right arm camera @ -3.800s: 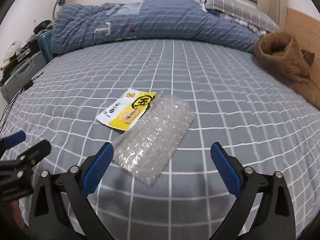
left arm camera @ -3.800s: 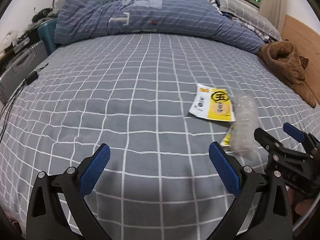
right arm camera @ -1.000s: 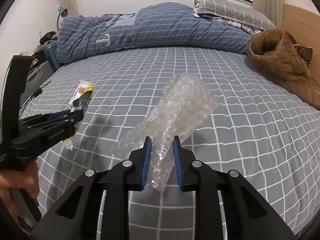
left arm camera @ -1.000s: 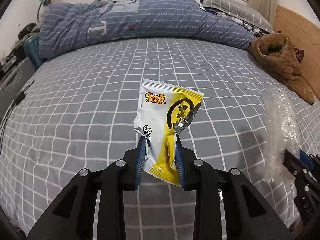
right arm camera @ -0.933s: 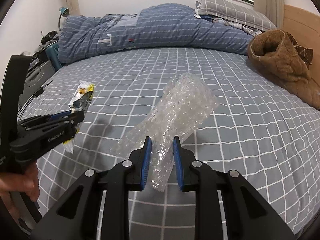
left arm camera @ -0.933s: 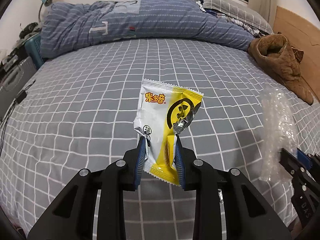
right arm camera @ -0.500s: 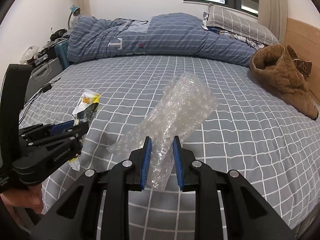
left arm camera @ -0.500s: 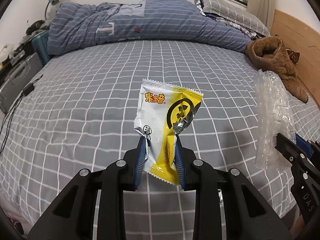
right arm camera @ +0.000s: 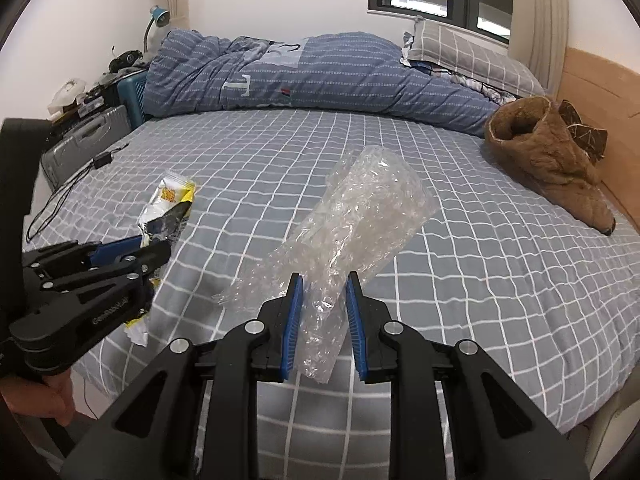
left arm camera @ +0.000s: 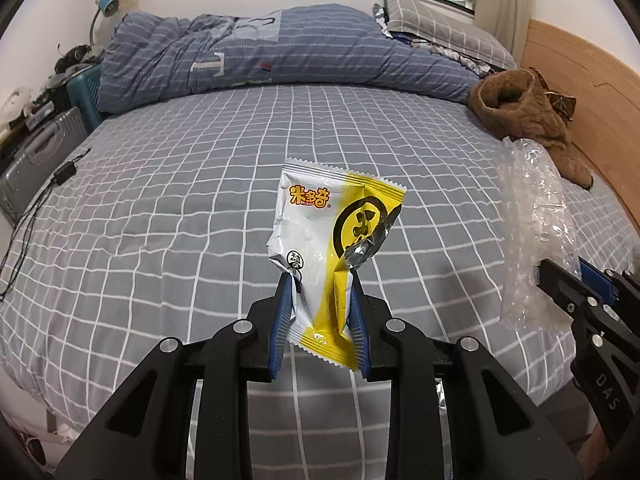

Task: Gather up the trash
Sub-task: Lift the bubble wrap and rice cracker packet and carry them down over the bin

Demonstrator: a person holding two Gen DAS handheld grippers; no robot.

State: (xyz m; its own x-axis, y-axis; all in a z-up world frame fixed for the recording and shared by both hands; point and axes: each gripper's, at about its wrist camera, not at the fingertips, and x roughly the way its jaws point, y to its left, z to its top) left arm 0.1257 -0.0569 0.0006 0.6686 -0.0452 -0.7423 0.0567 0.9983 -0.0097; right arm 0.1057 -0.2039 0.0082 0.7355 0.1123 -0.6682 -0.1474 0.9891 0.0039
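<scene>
- Snack wrapper [left arm camera: 320, 256], white and yellow with orange lettering, stands upright in the left gripper [left arm camera: 320, 316], whose blue-padded jaws pinch its lower part; it hangs in the air above the bed [left arm camera: 160, 208], clear of the sheet.
- Bubble wrap [right arm camera: 352, 232], clear and crumpled, is pinched at its lower end by the jaws of the right gripper [right arm camera: 322, 320] and leans up and to the right, also lifted off the bed.
- From the left wrist view the bubble wrap [left arm camera: 536, 240] shows at the right edge, held by the right gripper [left arm camera: 568, 280], well apart from the snack wrapper.
- From the right wrist view the snack wrapper [right arm camera: 168, 208] and the left gripper [right arm camera: 132, 256] sit at the left, with a hand [right arm camera: 44, 400] on the grip below.
- Bed carries a grey sheet with a white grid; a blue striped duvet [right arm camera: 300, 76] is bunched along its far side, with a grey checked pillow [right arm camera: 472, 56] at its right end.
- Brown fleece garment [right arm camera: 556, 160] lies on the bed's right edge, beside the wooden headboard [right arm camera: 600, 80].
- Grey case [right arm camera: 88, 140] stands off the bed's left side.
</scene>
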